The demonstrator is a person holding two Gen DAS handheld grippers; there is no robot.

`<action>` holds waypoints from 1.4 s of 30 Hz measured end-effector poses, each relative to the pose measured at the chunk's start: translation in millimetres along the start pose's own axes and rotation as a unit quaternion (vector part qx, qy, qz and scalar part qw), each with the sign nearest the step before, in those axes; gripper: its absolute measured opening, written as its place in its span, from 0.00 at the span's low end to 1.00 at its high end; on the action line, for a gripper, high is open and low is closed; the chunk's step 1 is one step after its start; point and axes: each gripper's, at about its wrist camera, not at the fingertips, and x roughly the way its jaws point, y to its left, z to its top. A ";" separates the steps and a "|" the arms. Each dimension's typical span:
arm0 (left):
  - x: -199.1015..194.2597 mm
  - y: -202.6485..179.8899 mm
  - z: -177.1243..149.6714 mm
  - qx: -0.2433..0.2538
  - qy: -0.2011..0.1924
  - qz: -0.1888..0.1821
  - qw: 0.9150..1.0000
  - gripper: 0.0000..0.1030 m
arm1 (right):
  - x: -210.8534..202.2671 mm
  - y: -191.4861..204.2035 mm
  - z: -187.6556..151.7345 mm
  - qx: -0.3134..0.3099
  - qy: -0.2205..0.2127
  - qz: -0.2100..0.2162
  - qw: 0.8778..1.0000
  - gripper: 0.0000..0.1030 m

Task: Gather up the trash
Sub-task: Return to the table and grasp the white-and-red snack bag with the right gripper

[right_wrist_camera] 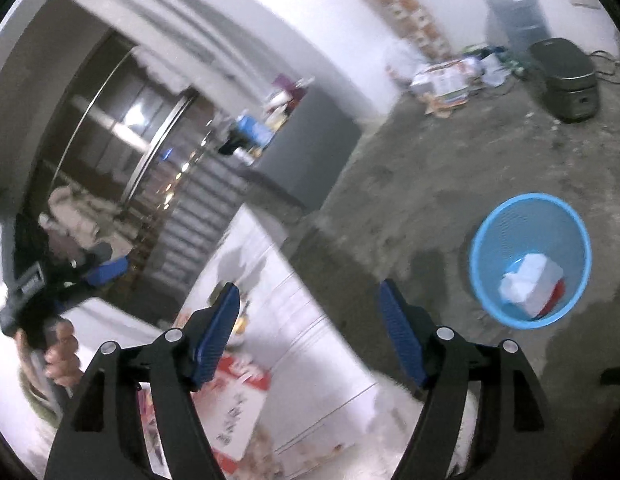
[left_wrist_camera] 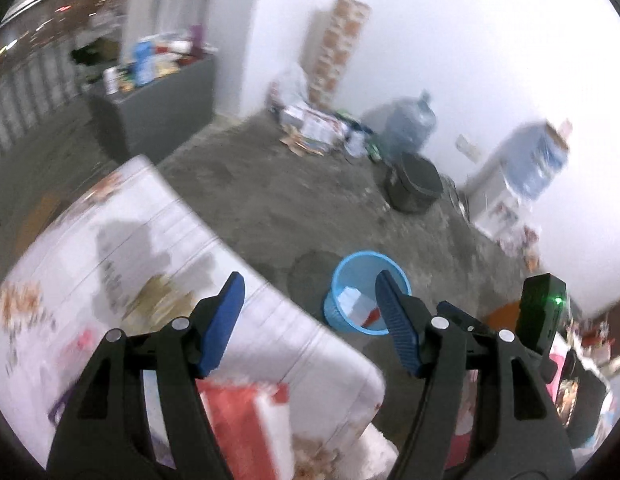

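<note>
A light blue mesh bin [left_wrist_camera: 365, 292] [right_wrist_camera: 529, 260] stands on the concrete floor with white crumpled paper [right_wrist_camera: 529, 284] and a bit of red in it. My left gripper [left_wrist_camera: 310, 320] hangs open and empty above the edge of a white patterned table [left_wrist_camera: 122, 240], just left of the bin. My right gripper [right_wrist_camera: 310, 320] is open too, with nothing between its blue pads, over the same table [right_wrist_camera: 302, 344]. A red and white box [left_wrist_camera: 238, 420] [right_wrist_camera: 230, 400] lies on the table below both grippers. In the right wrist view a hand [right_wrist_camera: 62, 356] holds the left gripper at far left.
A dark round cooker [left_wrist_camera: 413, 180] [right_wrist_camera: 565, 80], a big water bottle [left_wrist_camera: 409, 120] [right_wrist_camera: 513, 12] and scattered papers [left_wrist_camera: 313, 128] lie along the far wall. A grey cabinet [left_wrist_camera: 158, 108] loaded with items stands at the left. A stack of boxes [left_wrist_camera: 337, 48] leans in the corner.
</note>
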 end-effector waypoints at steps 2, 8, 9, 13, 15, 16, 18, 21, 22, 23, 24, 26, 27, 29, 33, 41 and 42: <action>-20.2 21.5 -20.1 -0.014 -0.024 0.009 1.000 0.62 | 6.7 8.9 -7.4 -0.003 0.018 0.010 1.000 0.69; -62.4 51.9 -74.5 -0.014 -0.083 0.039 0.996 0.62 | 28.4 35.3 -30.5 -0.007 0.073 0.036 0.997 0.69; -69.7 58.2 -85.0 -0.019 -0.092 0.041 0.995 0.62 | 30.3 40.7 -34.1 -0.009 0.079 0.042 0.996 0.69; -86.0 76.1 -113.2 -0.035 -0.113 0.051 0.992 0.62 | 39.3 63.0 -46.4 -0.018 0.100 0.061 0.993 0.69; -90.1 83.2 -126.5 -0.042 -0.121 0.059 0.990 0.62 | 45.4 71.5 -47.9 -0.018 0.112 0.071 0.991 0.69; -92.7 86.7 -133.2 -0.045 -0.125 0.061 0.989 0.62 | 47.0 74.9 -50.1 -0.018 0.117 0.076 0.990 0.69; -95.6 92.3 -142.7 -0.046 -0.131 0.067 0.988 0.61 | 51.0 81.9 -52.5 -0.018 0.126 0.080 0.989 0.69; -95.0 95.2 -153.6 -0.041 -0.136 0.078 0.987 0.57 | 53.2 90.7 -56.1 -0.016 0.132 0.089 0.987 0.69; -94.6 95.8 -158.2 -0.039 -0.136 0.083 0.986 0.55 | 54.9 92.8 -57.1 -0.013 0.136 0.094 0.986 0.69; -93.9 96.3 -162.1 -0.039 -0.135 0.085 0.986 0.53 | 56.6 95.4 -59.0 -0.009 0.141 0.102 0.985 0.69; -93.1 98.4 -167.3 -0.039 -0.134 0.086 0.987 0.52 | 61.6 97.3 -58.5 -0.007 0.146 0.107 0.984 0.69; -91.5 99.7 -174.2 -0.041 -0.131 0.085 0.987 0.47 | 67.4 102.4 -62.5 -0.004 0.158 0.119 0.980 0.69; -89.9 101.4 -177.9 -0.041 -0.128 0.085 0.987 0.45 | 71.6 105.4 -65.2 -0.001 0.166 0.126 0.978 0.69; -87.5 103.2 -184.3 -0.042 -0.125 0.086 0.988 0.39 | 79.0 109.9 -69.0 0.005 0.180 0.136 0.974 0.69; -77.8 109.8 -193.6 -0.049 -0.110 0.076 0.990 0.30 | 94.0 119.9 -77.4 0.014 0.202 0.148 0.968 0.69; -57.4 119.6 -202.2 -0.056 -0.083 0.058 0.993 0.19 | 118.8 125.5 -95.4 0.022 0.232 0.131 0.964 0.69; -53.6 120.4 -202.7 -0.058 -0.078 0.057 0.994 0.19 | 121.1 125.5 -96.6 0.024 0.235 0.132 0.963 0.69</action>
